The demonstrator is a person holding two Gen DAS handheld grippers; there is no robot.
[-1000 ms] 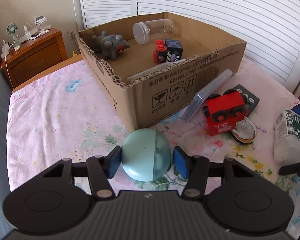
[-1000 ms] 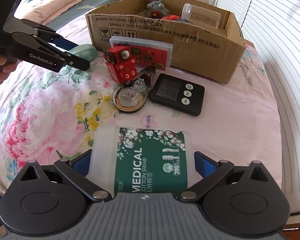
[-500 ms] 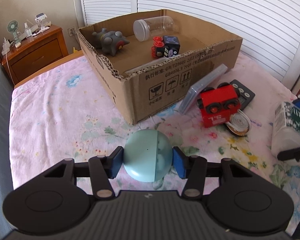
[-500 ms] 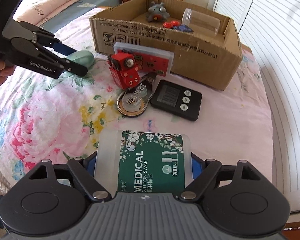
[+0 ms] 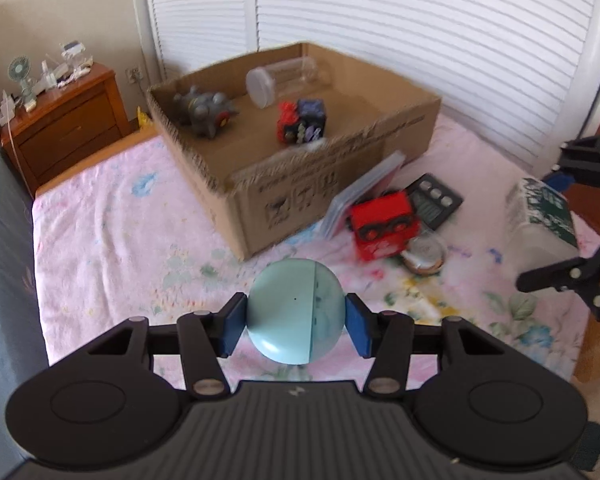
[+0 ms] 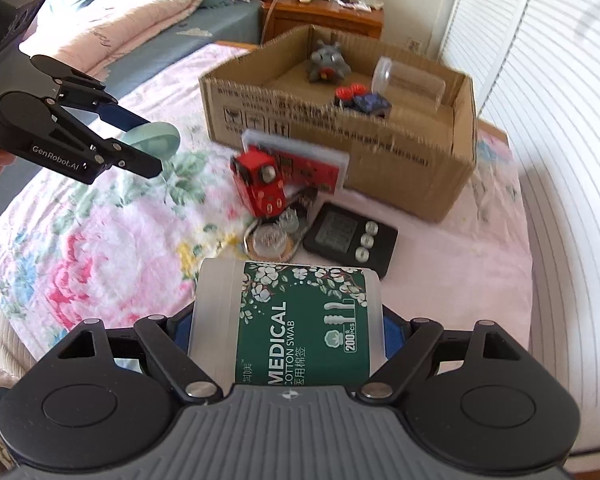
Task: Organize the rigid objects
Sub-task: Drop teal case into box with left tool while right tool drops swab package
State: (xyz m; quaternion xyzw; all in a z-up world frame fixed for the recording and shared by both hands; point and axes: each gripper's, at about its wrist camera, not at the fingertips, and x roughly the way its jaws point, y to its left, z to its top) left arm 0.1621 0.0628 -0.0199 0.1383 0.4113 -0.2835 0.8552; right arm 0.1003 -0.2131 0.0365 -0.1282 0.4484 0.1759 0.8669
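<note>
The left gripper (image 5: 296,322) has its jaws closed on a pale blue ball (image 5: 296,312), held above the bed (image 5: 112,224) in front of the cardboard box (image 5: 340,184). The right wrist view alone shows the label of the cotton swab tub (image 6: 288,320), clamped in the jaws of the right gripper (image 6: 288,332). Both views show the red toy train (image 6: 260,184), a flat case (image 6: 300,160) leaning on the box, and a black timer (image 6: 350,238) lying outside it.

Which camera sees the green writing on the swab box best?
The right wrist view: the cotton swab box fills the foreground there, label readable, held in the right gripper. The left wrist view shows it only small and blurred at the edge.
</note>
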